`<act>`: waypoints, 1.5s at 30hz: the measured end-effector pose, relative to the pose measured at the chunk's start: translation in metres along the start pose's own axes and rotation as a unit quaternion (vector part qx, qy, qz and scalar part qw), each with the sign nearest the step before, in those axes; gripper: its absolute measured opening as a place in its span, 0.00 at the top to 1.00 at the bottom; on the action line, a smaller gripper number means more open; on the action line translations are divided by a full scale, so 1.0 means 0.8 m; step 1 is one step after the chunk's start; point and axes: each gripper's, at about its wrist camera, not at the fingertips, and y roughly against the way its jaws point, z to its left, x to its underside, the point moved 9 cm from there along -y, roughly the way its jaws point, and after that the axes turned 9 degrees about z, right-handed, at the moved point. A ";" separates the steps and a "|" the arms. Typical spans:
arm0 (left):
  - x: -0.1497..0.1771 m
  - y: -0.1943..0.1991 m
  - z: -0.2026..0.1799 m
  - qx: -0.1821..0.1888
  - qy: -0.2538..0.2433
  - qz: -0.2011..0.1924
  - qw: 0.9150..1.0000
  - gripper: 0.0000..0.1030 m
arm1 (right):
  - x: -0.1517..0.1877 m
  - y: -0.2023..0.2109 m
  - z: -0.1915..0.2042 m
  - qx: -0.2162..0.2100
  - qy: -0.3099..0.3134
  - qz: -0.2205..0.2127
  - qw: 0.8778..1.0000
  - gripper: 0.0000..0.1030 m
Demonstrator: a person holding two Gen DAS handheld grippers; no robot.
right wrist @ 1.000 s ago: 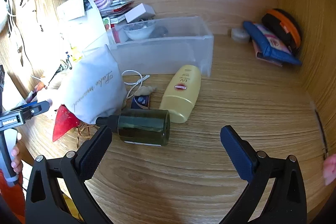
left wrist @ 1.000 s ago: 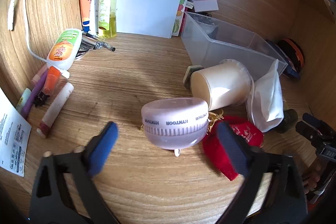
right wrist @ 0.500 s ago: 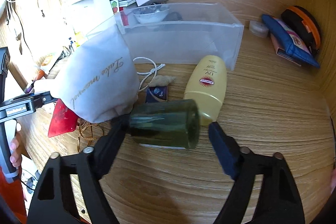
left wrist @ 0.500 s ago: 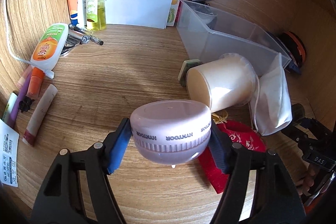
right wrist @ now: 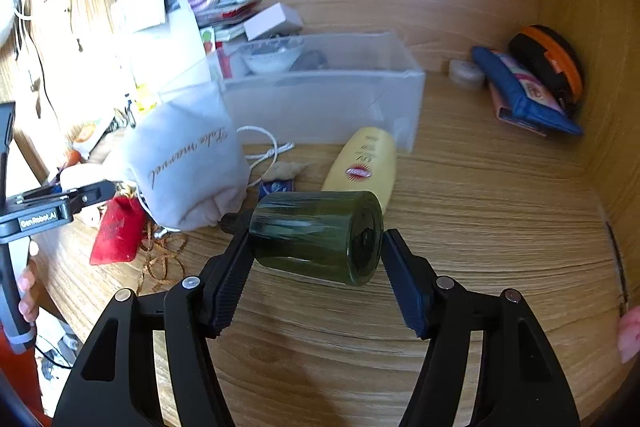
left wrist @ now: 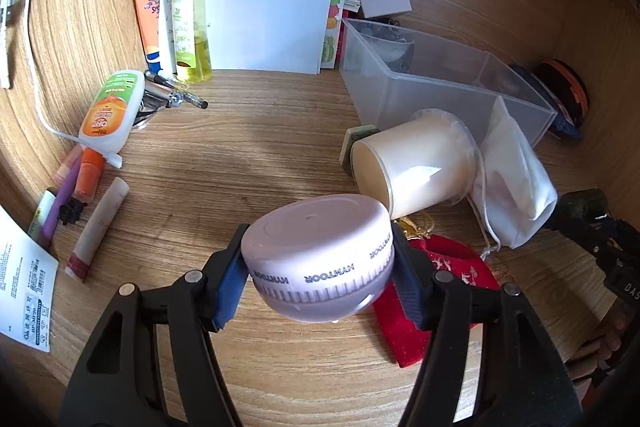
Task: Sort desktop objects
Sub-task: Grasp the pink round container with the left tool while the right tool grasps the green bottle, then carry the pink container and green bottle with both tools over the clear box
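My left gripper (left wrist: 318, 281) is closing on the round pink case (left wrist: 320, 263), both blue pads pressed to its sides above the wooden desk (left wrist: 240, 155). My right gripper (right wrist: 316, 277) is closing around the dark green bottle (right wrist: 320, 237), which lies sideways between the pads; the left pad touches, the right stands just off, in front of the clear bin (right wrist: 324, 107).

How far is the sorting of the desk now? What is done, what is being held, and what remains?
Done: little; the clear bin holds only a few small things. In hand: the left gripper is closing on the round lilac case, the right gripper on the dark green bottle, its right pad not yet touching. Left: the yellow tube, white pouch, paper cup and red pouch on the desk.
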 end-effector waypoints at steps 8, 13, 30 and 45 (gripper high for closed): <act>-0.018 0.046 0.000 -0.007 0.004 -0.039 0.999 0.38 | -0.013 0.034 -0.013 -0.009 -0.004 -0.026 1.000 0.40; -0.030 0.072 -0.012 0.010 -0.003 -0.055 0.998 0.38 | -0.025 0.056 -0.016 -0.023 0.000 -0.046 0.999 0.40; -0.105 0.132 -0.088 0.081 -0.074 -0.097 0.989 0.38 | -0.092 0.103 -0.017 -0.059 0.031 -0.105 0.992 0.40; -0.191 0.050 -0.112 0.078 -0.075 -0.041 0.993 0.38 | -0.170 0.068 -0.035 -0.091 0.030 -0.092 0.991 0.40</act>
